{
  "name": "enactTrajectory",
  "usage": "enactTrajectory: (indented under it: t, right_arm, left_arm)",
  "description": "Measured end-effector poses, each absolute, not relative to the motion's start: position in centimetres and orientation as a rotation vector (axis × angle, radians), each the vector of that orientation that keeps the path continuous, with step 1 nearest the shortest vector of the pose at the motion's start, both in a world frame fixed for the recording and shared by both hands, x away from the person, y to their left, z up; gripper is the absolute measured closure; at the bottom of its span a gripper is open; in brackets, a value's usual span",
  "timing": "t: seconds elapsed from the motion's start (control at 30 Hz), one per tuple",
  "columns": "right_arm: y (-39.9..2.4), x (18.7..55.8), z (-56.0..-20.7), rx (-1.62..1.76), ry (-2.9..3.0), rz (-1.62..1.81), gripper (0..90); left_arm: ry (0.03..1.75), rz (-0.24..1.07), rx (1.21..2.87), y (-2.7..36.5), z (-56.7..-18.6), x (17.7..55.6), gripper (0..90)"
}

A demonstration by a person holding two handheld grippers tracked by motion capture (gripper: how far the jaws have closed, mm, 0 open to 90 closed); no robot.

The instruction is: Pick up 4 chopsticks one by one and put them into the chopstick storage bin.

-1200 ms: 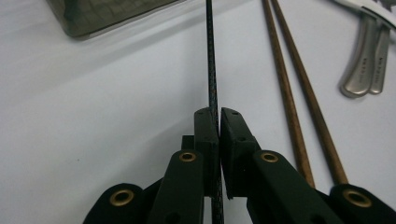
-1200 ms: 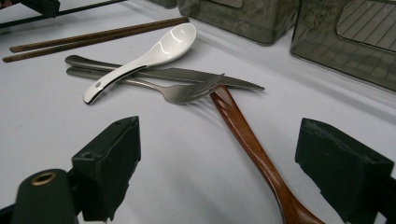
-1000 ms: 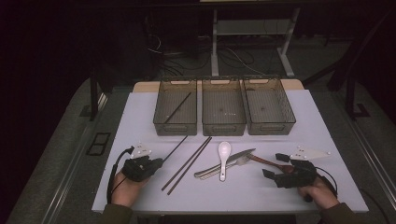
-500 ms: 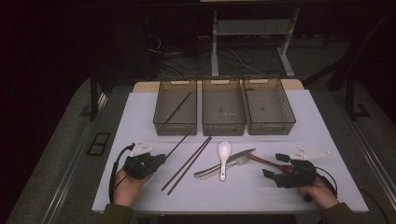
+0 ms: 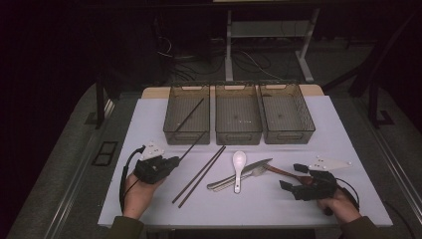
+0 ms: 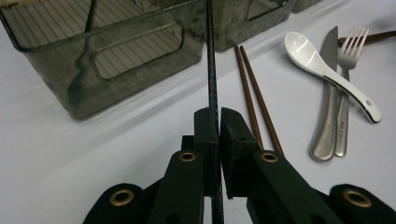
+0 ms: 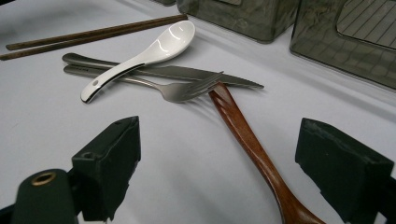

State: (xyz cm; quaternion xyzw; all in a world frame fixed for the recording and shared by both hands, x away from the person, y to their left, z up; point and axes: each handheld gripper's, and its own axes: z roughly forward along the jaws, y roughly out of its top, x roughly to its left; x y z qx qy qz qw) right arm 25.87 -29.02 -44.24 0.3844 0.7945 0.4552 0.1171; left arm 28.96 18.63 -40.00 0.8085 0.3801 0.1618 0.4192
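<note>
My left gripper (image 5: pixel 171 162) sits at the table's left, shut on a thin black chopstick (image 5: pixel 191 147) whose far end points at the left bin (image 5: pixel 174 135). In the left gripper view the pads (image 6: pixel 231 135) pinch that black chopstick (image 6: pixel 211 60). A second black chopstick (image 5: pixel 191 113) lies inside the left bin. My right gripper (image 5: pixel 292 176) rests at the right, open. In the right gripper view it (image 7: pixel 227 165) straddles the handle of a wooden utensil (image 7: pixel 247 140) without touching it.
Two brown chopsticks (image 5: pixel 199 175) lie side by side mid-table. A white spoon (image 5: pixel 239 164), a knife (image 5: pixel 249 169) and a fork (image 7: pixel 187 89) are piled together beside them. Three clear bins stand in a row at the back, among them a middle bin (image 5: pixel 238 137) and a right bin (image 5: pixel 288 137).
My left gripper has edged slightly toward the bins with the black chopstick still in it. The right gripper has stayed put.
</note>
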Motion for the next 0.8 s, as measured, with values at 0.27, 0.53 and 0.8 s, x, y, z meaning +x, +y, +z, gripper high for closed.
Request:
enactTrajectory:
  t: [0.27,0.53,0.8]
  right_arm:
    - [-29.0,25.9,-44.3,1.129,2.329,1.332,13.9]
    - [-29.1,26.0,-44.3,1.129,2.326,1.33,13.9]
    - [-29.1,26.0,-44.3,1.133,2.327,1.328,13.9]
  left_arm:
    - [0.946,0.413,2.015,18.5,-39.4,29.8,84.7]
    - [0.955,0.411,1.998,18.0,-39.3,31.2,84.7]
    - [0.959,0.411,1.994,17.4,-39.2,32.8,84.7]
